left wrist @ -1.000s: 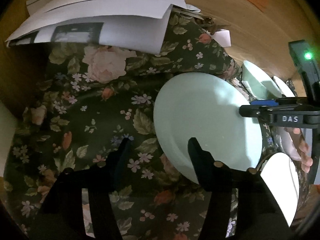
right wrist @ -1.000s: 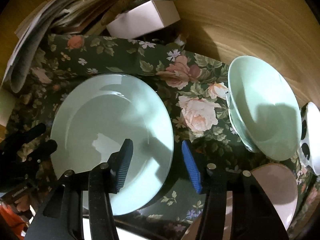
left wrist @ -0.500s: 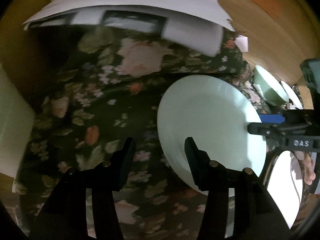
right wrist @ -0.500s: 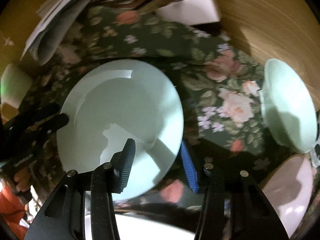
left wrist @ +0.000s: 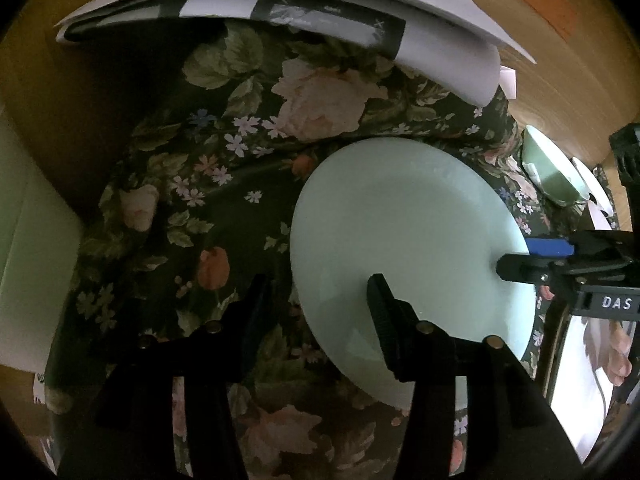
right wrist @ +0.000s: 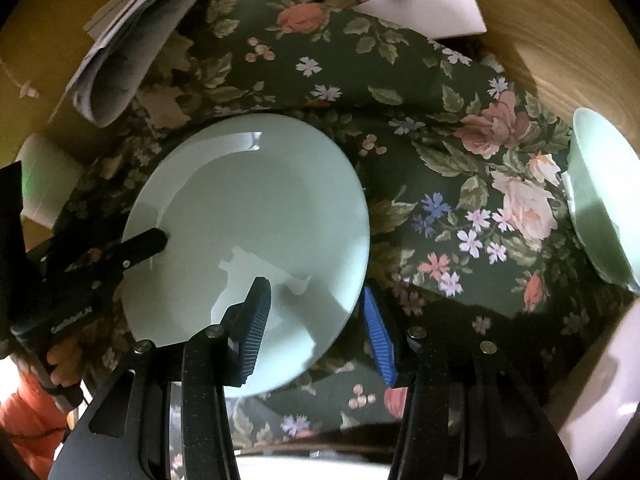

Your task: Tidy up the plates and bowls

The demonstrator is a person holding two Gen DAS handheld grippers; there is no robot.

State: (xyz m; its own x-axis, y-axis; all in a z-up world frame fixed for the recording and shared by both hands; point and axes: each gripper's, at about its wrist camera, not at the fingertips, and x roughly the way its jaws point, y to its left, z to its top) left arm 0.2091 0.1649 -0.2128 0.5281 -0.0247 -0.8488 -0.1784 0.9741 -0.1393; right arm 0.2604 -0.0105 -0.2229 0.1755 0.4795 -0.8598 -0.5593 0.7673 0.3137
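Note:
A pale green plate (left wrist: 404, 240) (right wrist: 248, 224) lies on a dark floral cloth (left wrist: 208, 184) (right wrist: 440, 200). My left gripper (left wrist: 316, 312) is open, its right finger over the plate's near edge, its left finger over the cloth. My right gripper (right wrist: 316, 320) is open, straddling the plate's rim from the opposite side; it shows at the right of the left wrist view (left wrist: 520, 258). A pale green bowl (left wrist: 556, 168) (right wrist: 604, 200) stands on the cloth to the right of the plate.
A stack of papers (left wrist: 280, 8) (right wrist: 132, 48) overhangs the cloth's far edge. A white box (right wrist: 432, 8) sits at the back. White dishes lie at the lower right (left wrist: 580, 368) (right wrist: 600, 380). A wooden tabletop (right wrist: 560, 40) surrounds the cloth.
Both grippers have moved in closer around the plate. The plate has shifted left and away from the bowl. Both grippers stay open.

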